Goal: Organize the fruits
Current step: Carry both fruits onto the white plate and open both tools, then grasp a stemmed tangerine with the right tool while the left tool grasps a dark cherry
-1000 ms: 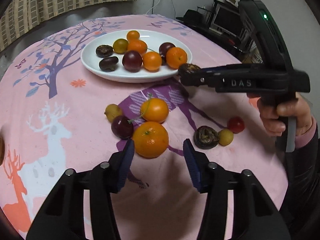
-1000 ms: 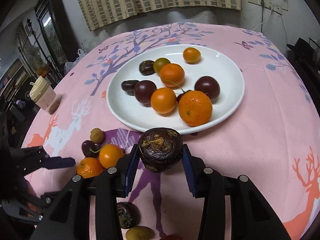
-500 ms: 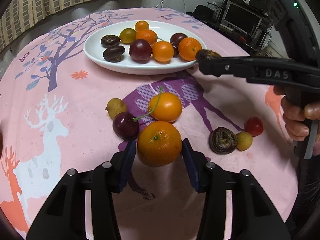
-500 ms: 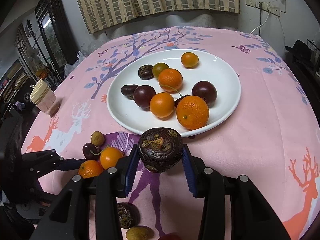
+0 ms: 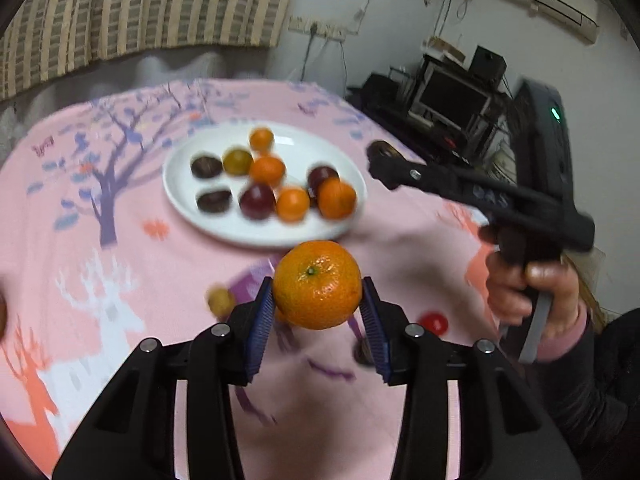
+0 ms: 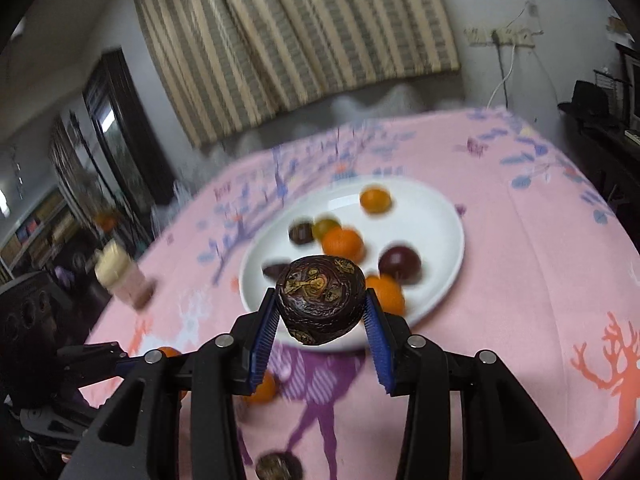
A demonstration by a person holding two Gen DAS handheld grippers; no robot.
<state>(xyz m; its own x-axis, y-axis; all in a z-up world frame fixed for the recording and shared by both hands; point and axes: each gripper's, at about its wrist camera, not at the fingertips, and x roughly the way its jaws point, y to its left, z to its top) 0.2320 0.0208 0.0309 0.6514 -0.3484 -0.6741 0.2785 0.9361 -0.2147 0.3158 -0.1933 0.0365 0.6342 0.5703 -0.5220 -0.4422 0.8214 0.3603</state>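
My left gripper (image 5: 318, 312) is shut on a large orange (image 5: 317, 284) and holds it above the pink tablecloth, short of the white plate (image 5: 188, 204). My right gripper (image 6: 321, 320) is shut on a dark wrinkled passion fruit (image 6: 320, 298), held above the near rim of the plate (image 6: 444, 216). The plate holds several oranges, plums and dark fruits. The right gripper also shows in the left wrist view (image 5: 384, 160) at the plate's right side. Loose fruits stay on the cloth: a small yellow one (image 5: 220, 300) and a red one (image 5: 434, 322).
A cup with a pale lid (image 6: 120, 276) stands at the table's left edge. Another orange (image 6: 262, 388) and a dark fruit (image 6: 278, 466) lie on the cloth below my right gripper. A desk with a monitor (image 5: 452, 96) stands beyond the table.
My left gripper closed on the large orange and lifted it off the cloth. My right gripper rose with the passion fruit and moved toward the plate. Both views tilted up.
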